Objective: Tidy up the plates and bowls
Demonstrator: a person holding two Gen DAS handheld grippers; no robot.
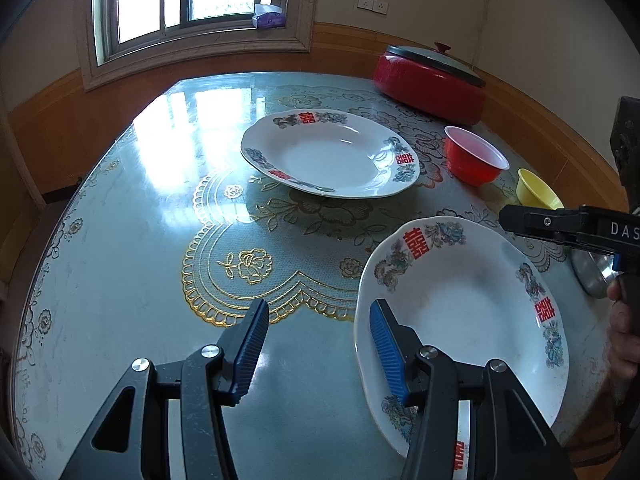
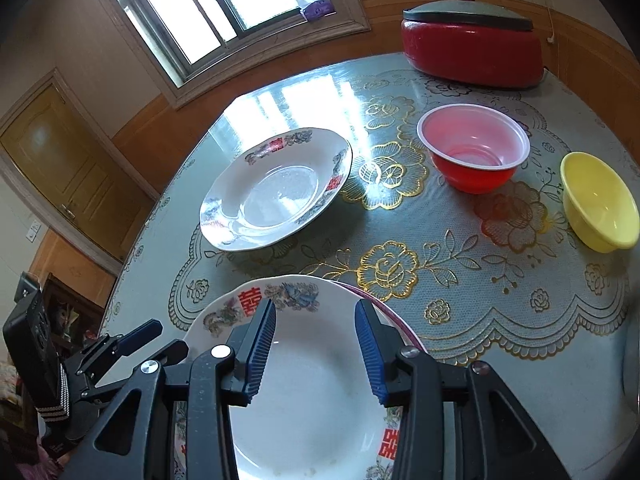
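Two white plates with red characters and flower rims sit on the table. The near plate (image 1: 468, 308) (image 2: 304, 380) lies at the front; a pink rim (image 2: 384, 308) shows under its right edge. The far plate (image 1: 328, 154) (image 2: 276, 188) lies toward the window. A red bowl (image 1: 474, 156) (image 2: 474, 148) and a yellow bowl (image 1: 536, 190) (image 2: 598, 200) stand to the right. My left gripper (image 1: 318, 320) is open and empty, its right finger over the near plate's left rim. My right gripper (image 2: 316, 320) is open and empty above the near plate; it also shows in the left wrist view (image 1: 560, 224).
A red lidded pot (image 1: 432, 80) (image 2: 472, 40) stands at the table's far right. A metal dish (image 1: 592, 276) lies at the right edge. The table (image 1: 160, 240) has a glossy floral cover. A window and wood-panelled wall are behind.
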